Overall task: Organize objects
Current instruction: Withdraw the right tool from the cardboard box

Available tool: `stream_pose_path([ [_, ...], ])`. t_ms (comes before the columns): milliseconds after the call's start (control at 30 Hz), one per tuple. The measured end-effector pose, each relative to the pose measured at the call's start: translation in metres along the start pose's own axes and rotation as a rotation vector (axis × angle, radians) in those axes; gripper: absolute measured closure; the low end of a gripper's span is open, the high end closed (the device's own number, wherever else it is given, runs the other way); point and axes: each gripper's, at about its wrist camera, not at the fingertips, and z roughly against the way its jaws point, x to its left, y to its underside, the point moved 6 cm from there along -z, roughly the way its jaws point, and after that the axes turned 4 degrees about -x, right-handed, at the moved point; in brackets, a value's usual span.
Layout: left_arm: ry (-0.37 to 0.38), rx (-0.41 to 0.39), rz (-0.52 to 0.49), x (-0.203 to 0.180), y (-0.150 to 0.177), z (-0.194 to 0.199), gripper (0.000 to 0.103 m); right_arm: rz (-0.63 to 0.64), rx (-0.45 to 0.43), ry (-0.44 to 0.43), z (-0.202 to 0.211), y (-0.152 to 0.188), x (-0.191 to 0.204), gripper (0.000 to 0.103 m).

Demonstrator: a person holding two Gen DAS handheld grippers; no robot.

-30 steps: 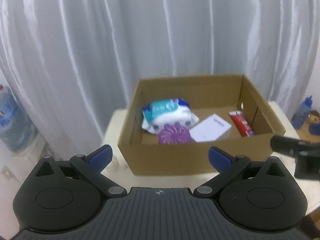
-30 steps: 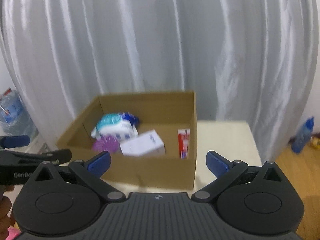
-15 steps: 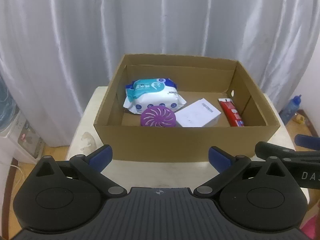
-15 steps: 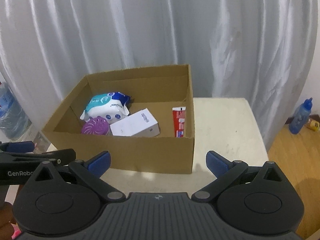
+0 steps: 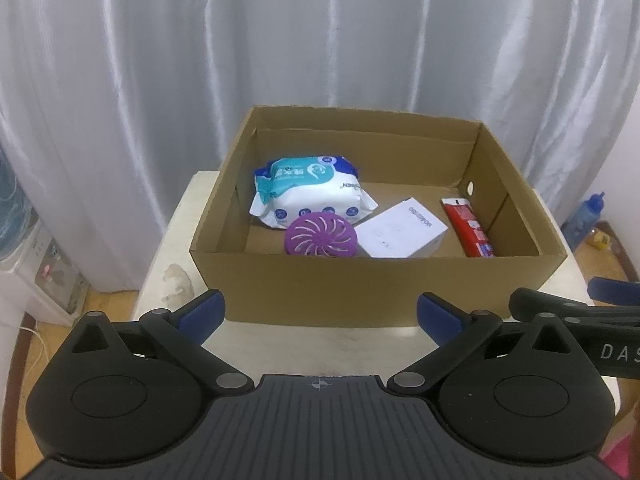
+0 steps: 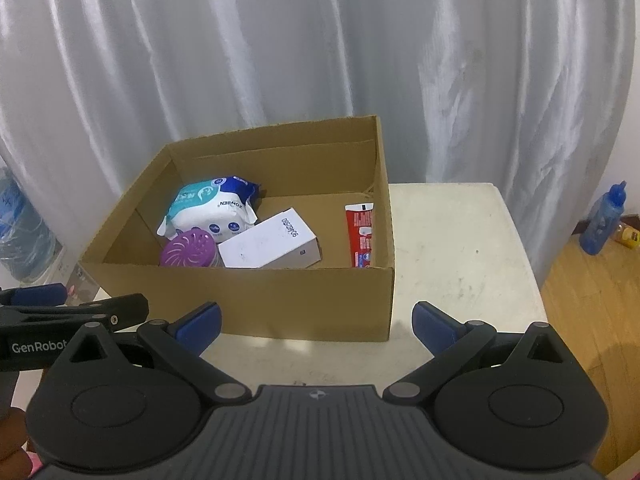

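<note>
**Cardboard box holds four items, both grippers wide and empty**

Brown corrugated cardboard forms the open box (image 5: 376,284) that fills the middle of the left wrist view, sitting on a cream-white table (image 5: 176,248) in front of a pale grey curtain (image 5: 160,80). Inside it, a white and teal soft pack of wet wipes (image 5: 310,192) lies toward the back left. A round purple plastic air freshener with a swirl-slotted lid (image 5: 321,236) sits just in front of the pack, touching it. A flat white carton (image 5: 402,232) lies beside the freshener, and a red toothpaste tube (image 5: 468,226) lies along the right wall. The left gripper (image 5: 318,314) hovers before the near wall, blue-tipped fingers spread wide with nothing between them. The other tool's black body juts in at the right edge.

From the right wrist view, the same box (image 6: 280,296) sits on the left part of the table (image 6: 452,248), with the wipes (image 6: 210,210), freshener (image 6: 190,250), carton (image 6: 272,242) and tube (image 6: 360,232) inside. The right gripper (image 6: 316,322) is likewise fully spread and holds nothing, poised short of the box's near right corner. A blue plastic bottle (image 6: 604,220) stands on the wooden floor to the right.
</note>
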Motion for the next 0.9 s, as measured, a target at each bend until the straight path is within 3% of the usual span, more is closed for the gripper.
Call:
stream_pose_path([
  [900, -0.03, -0.04, -0.034, -0.0025, -0.004, 0.0035, 0.001, -0.011, -0.015, 0.005, 0.0029, -0.0032, -0.0015, 0.0],
])
